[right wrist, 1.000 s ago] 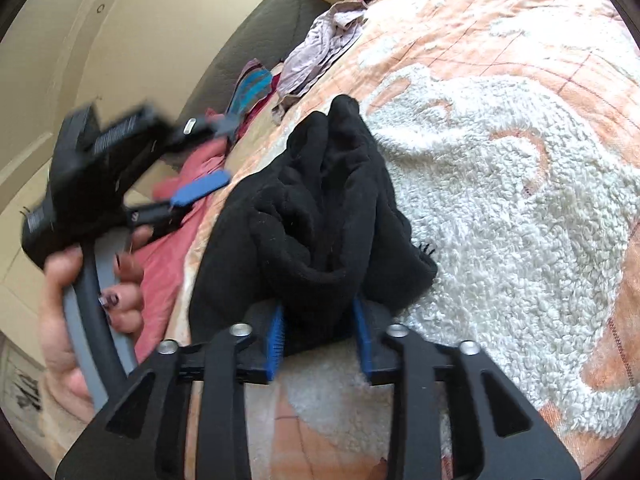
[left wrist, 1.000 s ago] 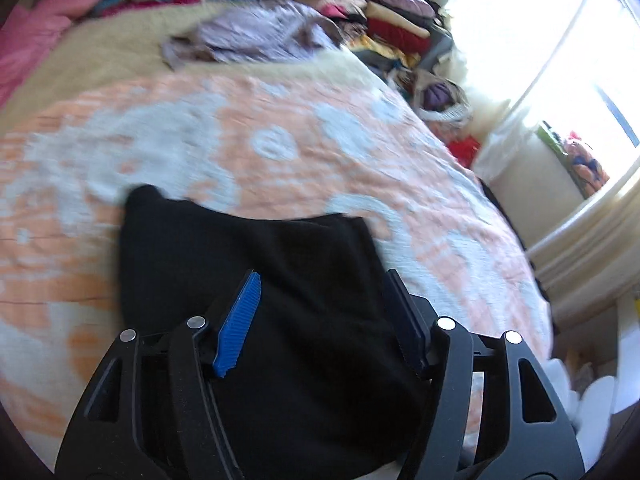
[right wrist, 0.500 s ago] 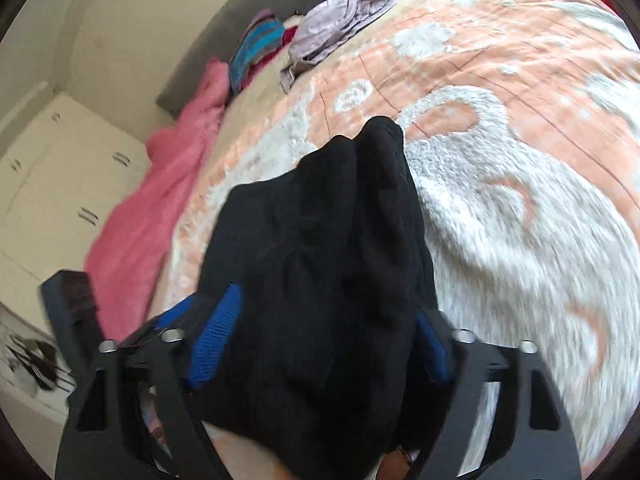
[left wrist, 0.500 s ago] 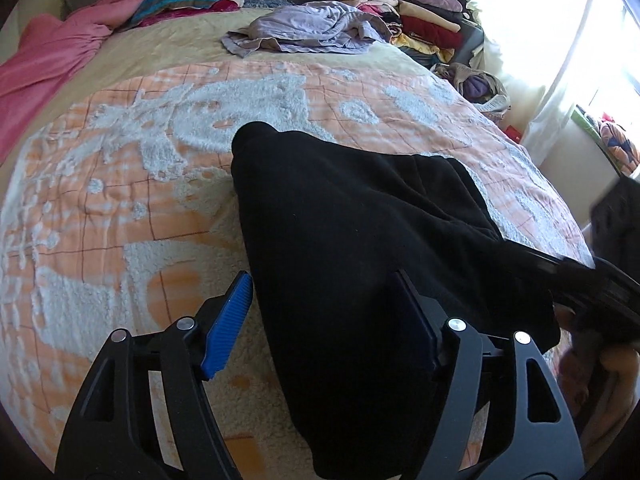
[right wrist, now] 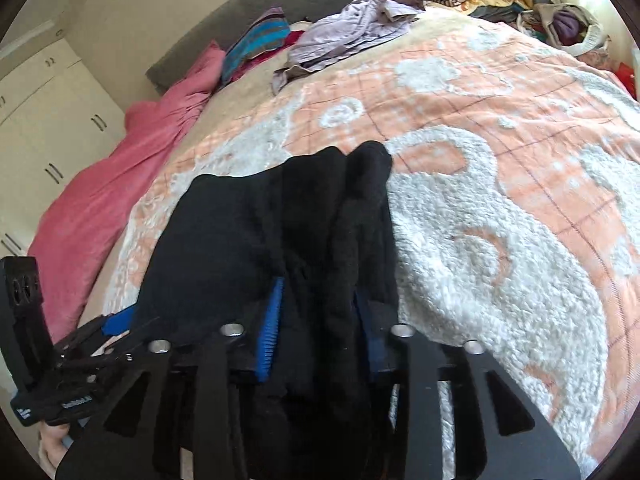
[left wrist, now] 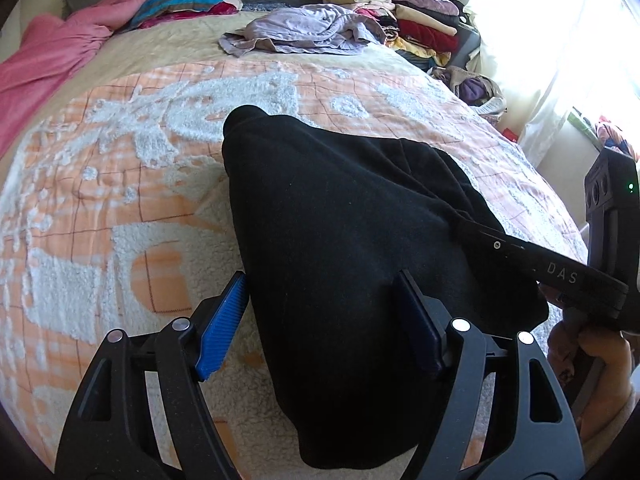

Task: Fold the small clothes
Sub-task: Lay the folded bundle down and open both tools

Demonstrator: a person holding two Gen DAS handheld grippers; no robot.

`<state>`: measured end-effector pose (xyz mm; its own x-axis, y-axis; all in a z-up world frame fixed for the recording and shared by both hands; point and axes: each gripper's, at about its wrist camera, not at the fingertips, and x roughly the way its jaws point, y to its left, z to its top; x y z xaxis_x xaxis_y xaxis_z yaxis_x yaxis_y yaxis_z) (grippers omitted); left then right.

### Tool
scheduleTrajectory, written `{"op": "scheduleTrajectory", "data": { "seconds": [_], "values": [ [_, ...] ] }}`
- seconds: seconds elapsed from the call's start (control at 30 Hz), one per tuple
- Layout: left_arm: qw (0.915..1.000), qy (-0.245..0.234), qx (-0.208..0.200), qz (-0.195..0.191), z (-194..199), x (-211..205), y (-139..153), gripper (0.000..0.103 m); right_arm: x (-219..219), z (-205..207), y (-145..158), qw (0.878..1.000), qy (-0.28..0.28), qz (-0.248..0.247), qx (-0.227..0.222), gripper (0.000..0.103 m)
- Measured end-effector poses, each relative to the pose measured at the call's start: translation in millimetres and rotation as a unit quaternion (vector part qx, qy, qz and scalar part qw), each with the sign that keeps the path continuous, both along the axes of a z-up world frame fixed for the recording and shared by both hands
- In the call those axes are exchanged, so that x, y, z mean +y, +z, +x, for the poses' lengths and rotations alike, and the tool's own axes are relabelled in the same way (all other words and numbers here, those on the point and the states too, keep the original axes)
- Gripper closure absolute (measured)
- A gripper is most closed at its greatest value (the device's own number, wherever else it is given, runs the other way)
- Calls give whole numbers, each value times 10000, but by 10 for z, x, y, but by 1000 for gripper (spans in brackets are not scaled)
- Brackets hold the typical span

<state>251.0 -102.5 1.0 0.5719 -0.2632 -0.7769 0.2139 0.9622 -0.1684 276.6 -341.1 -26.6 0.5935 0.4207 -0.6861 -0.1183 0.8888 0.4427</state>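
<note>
Black garment [left wrist: 344,248]: it is lying bunched on the orange-and-white blanket [left wrist: 120,184], its rounded far end pointing toward the head of the bed, its near end running down between my fingers in both wrist views.

Left gripper [left wrist: 320,320]: I am holding it with the fingers spread wide — the blue pad on one side is sitting just beside the cloth's edge, over bare blanket, while the other pad is resting against the cloth. It is not pinching anything.

Right gripper [right wrist: 318,332]: I am pinching a thick gathered fold of the black garment between the two blue pads; the cloth is filling the whole gap and spilling over the frame toward the camera.

Seen from the left: my right gripper is reaching in from the side, its finger tip lying on the garment's edge.

Seen from the right: my left gripper is sitting low at the garment's other side, close beside the cloth.

Farther off: a lilac crumpled garment [left wrist: 304,30] is lying near the head of the bed, well apart from the black one — a pink blanket [left wrist: 44,56] is lying along the side.
</note>
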Motion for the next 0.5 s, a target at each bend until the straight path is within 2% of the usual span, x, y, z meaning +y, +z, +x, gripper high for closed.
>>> {"op": "scheduleTrajectory", "data": {
  "seconds": [0.13, 0.2, 0.23, 0.4, 0.5],
  "values": [
    [10000, -6, -48, 64, -52, 4, 30, 36, -18, -101, -5, 9999, -129, 80, -80, 54],
    [10000, 25, -56, 56, -68, 18, 28, 34, -13, -152, 35, 9997, -194, 41, -139, 48],
    [10000, 52, -61, 49, -82, 29, 31, 33, -15, -166, 46, 9996, -235, -3, -154, 38],
    [9999, 94, -99, 9, -149, 54, 60, 32, -24, -364, 161, 9984, -335, -217, -411, 30],
    [9998, 107, -159, 24, -192, 60, 88, 28, -15, -478, 277, 9962, -378, -336, -715, 23]
  ]
}}
